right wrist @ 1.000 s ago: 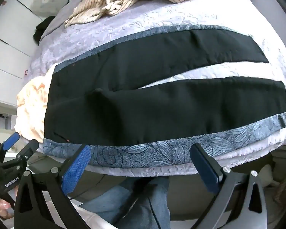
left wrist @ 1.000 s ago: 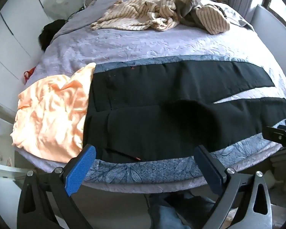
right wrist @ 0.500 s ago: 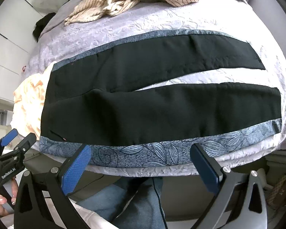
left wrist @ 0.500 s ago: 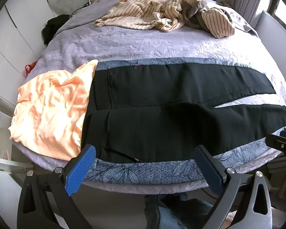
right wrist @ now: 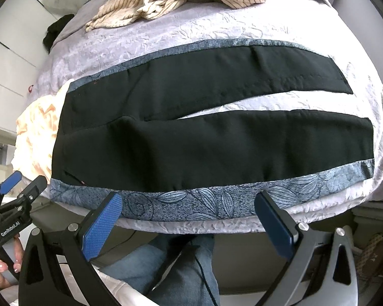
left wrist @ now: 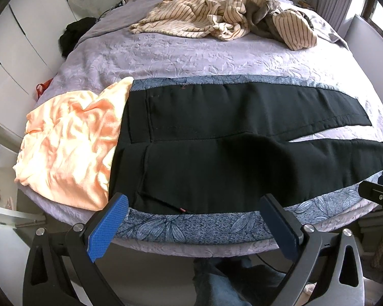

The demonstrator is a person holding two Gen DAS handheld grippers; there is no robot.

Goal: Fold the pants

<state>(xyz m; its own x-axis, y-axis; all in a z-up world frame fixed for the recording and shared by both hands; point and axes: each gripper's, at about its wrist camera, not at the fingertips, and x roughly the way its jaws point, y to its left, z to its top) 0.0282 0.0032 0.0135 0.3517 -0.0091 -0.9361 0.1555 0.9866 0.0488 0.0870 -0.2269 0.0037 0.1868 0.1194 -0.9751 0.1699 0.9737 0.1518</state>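
Right, status below.
pants: black, flat across the near part of the bed, waistband at the left, both legs running right. Legs split into a narrow V, with a wedge of lilac cover showing between them near the hems.
pants detail: stitched seam and pocket line visible near the waistband; small red tag at the near edge.
underlay: pants sit on a blue-grey leaf-print cloth — a strip of it shows along the near edge and a thinner strip along the far edge.
left gripper: fingers spread wide, holding nothing, hovering just off the near bed edge below the waistband half.
right gripper: fingers apart too, empty, off the near edge below the near leg.
edges: near pants hem line close to the mattress edge; leg ends stop short of the bed's right side.
neighbours: orange garment touches the waistband end on the left; striped clothes heaped at the far end, well apart.
open room: bare cover between the pants and the striped heap.
person: jeans-clad legs below the bed edge, hand on the left tool.
change: both views have pulled back a little from the bed since a second ago — pants unmoved.
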